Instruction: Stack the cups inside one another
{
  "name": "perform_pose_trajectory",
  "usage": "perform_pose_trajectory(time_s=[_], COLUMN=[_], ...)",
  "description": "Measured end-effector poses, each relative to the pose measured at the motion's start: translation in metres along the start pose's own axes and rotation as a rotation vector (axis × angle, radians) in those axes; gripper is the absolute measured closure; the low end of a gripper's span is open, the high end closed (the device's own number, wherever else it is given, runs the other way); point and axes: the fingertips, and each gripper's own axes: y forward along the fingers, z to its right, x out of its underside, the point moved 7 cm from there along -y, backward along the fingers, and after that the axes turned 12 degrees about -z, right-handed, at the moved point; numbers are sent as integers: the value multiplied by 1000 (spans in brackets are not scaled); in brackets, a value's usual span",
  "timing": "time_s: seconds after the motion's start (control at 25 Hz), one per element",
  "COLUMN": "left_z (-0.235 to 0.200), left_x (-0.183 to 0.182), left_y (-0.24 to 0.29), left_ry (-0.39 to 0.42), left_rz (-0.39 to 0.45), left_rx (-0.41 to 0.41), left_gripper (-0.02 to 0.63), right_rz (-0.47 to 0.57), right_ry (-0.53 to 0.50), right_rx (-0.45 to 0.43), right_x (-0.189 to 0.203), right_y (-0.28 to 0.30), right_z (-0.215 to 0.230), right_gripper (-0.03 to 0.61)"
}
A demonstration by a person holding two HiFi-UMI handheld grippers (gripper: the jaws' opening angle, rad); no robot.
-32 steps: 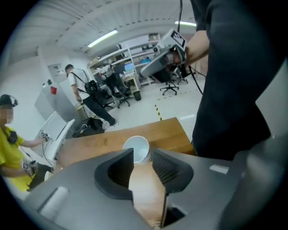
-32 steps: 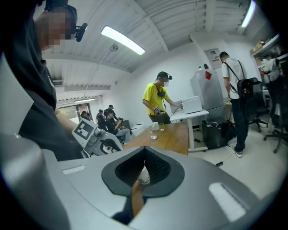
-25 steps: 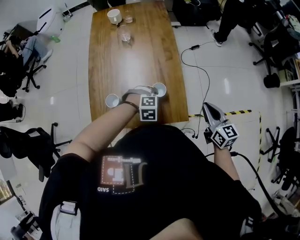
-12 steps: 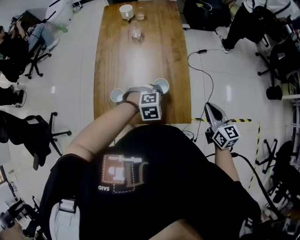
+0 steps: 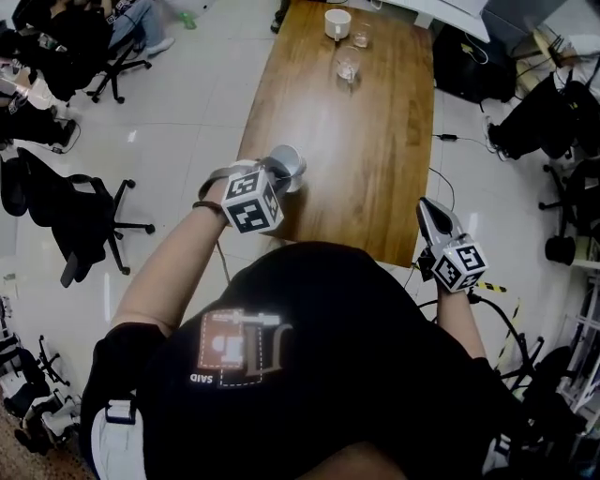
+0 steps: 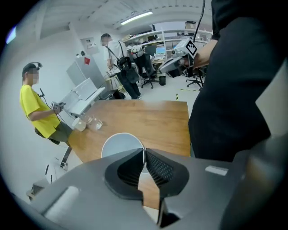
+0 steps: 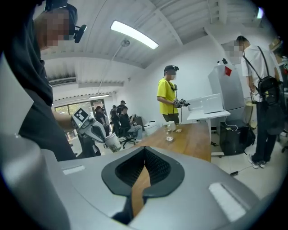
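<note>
Left jaws: left gripper [image 6: 143, 152] just closed to a narrow gap, pinching one side of the rim of a white paper cup [image 6: 118, 144]
Cup axis: tilted, with the mouth up and toward the left gripper's camera and the base down and away; in the right gripper view, hanging slantwise below the jaws, clear of the bench
Cup place: in the head view, over the near left corner of the wooden bench [image 5: 375, 150]
Cup contents: nothing seen inside, only a pale bare wall
Right jaws: right gripper [image 7: 144, 152] pressed together with nothing held, a strip of bench wood showing below the tips
Right gripper place: at the bench's near right corner, well apart from the paper cup
Far end of bench: far white cup [image 5: 337, 23], tall glass [image 5: 348, 66] and small glass [image 5: 361, 38], upright and near one another; contents too small to tell
Hidden: paper cup's base and lower wall behind the left jaws in the left gripper view; near bench edge covered by the black shirt [image 5: 309, 375] in the head view
</note>
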Motion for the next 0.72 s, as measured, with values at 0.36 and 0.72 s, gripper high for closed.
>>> perform_pose_trajectory(time_s=[0.36,0.72], left_z=[14,-20], left_x=[32,33], left_y=[51,6], left_ry=[40,-193], left_rz=[-71,228], left_rx=[46,-21], left_gripper=[586,491], right_rz=[-52,-25], right_ry=[-53,-52], right_rx=[-44,-31], right_x=[-18,-26], right_y=[34,33], right_z=[-29,-29], right_gripper=[563,563])
